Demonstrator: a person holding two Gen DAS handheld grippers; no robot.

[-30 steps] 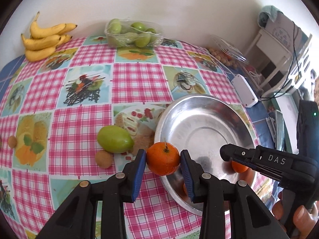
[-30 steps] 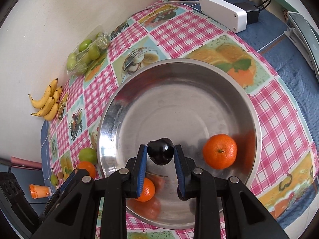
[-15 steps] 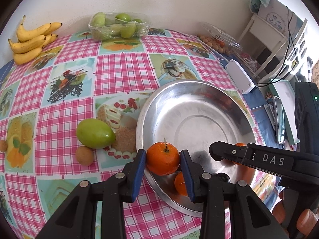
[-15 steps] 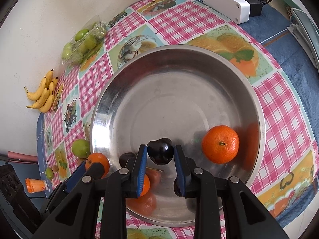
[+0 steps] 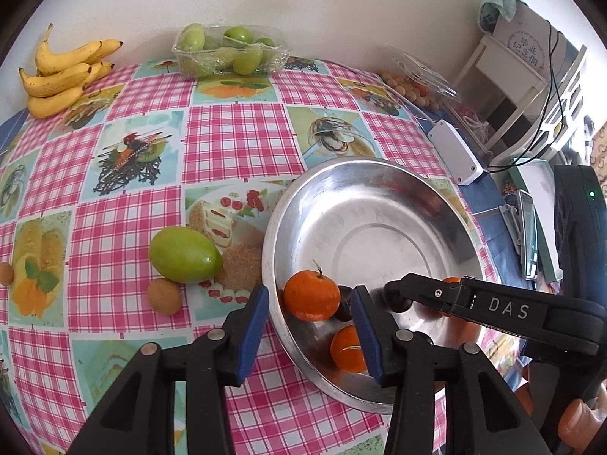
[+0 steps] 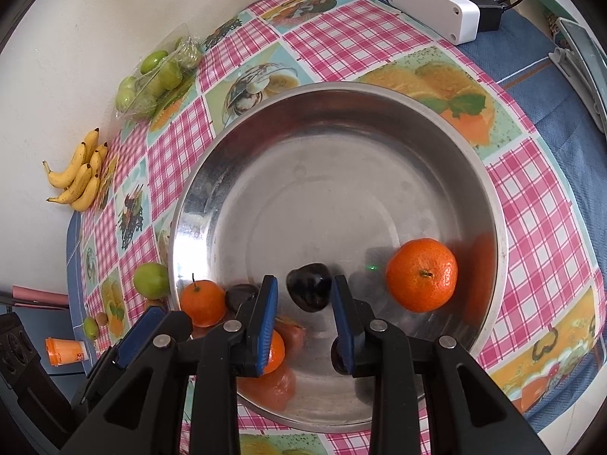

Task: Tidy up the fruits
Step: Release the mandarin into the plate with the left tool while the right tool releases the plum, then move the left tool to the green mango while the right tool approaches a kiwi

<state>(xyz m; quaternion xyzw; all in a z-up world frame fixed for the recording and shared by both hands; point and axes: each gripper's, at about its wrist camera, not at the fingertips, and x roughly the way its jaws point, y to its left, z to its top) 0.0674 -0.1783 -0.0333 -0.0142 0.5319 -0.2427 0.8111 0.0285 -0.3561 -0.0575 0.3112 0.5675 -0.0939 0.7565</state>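
A steel bowl stands on the checked tablecloth. My left gripper hangs over the bowl's near-left rim, and its jaws are opening. A stemmed tangerine lies between them against the bowl wall, with a gap on both sides. My right gripper is low inside the bowl and its jaws are opening slightly. A dark plum-like fruit rests between the pads, which do not press on it. Two more tangerines and another dark fruit lie in the bowl.
Left of the bowl lie a green mango and a small brown fruit. At the back are bananas, a clear box of green fruits and a box of small brown fruits. A white plastic box sits right of the bowl.
The left jaws have spread and let go of the tangerine, which now sits in the bowl. The right jaws have parted a little around the dark fruit.
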